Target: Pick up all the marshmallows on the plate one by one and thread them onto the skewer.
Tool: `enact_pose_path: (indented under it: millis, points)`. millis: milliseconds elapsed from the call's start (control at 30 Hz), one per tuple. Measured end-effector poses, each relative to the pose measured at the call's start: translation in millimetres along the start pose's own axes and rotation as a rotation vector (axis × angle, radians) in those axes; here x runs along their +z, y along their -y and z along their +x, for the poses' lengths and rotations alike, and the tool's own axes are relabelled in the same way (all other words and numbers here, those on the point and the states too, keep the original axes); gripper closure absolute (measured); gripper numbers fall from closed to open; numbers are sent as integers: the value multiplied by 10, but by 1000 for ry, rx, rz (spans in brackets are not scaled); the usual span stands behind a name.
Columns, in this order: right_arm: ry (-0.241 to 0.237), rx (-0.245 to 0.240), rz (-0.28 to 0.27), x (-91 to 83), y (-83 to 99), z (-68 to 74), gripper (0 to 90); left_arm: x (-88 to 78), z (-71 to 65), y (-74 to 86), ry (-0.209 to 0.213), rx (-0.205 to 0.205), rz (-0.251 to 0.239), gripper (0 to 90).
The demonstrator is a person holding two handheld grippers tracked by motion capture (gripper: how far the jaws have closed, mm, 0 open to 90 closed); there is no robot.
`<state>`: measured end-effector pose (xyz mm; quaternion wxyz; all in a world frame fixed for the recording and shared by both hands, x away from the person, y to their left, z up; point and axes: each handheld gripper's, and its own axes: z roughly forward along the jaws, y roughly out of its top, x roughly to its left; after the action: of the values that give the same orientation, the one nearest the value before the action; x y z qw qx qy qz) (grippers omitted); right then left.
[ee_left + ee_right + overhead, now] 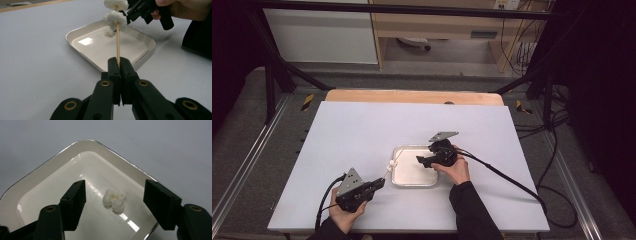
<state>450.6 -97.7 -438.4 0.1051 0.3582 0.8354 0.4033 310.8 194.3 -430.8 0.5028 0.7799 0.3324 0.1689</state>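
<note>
Right gripper view: at frame centre, a popcorn piece [114, 200] in the tray [45, 167] is framed by half-open right tongs [115, 205], empty; closing on it seems next. A skewer [118, 45] is clamped in the left tongs [119, 65].

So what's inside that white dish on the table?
One small white popcorn-like piece lies in the white dish, between the open right gripper jaws, untouched. The rest of the dish floor looks bare; the jaws cover small parts of it.
</note>
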Motion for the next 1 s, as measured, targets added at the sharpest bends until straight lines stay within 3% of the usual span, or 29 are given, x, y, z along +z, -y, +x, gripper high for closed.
enact_pose_path:
  millis: [233,633,1000]
  points:
    - [13,-5,20,71,36,-10,482,1,-3,-1,2,-1,1,882]
    - [32,-58,13,118,80,10,626,7,-9,-1,4,1,1,883]
    - [22,-37,9,109,77,1,701,2,-6,-2,4,3,0,882]
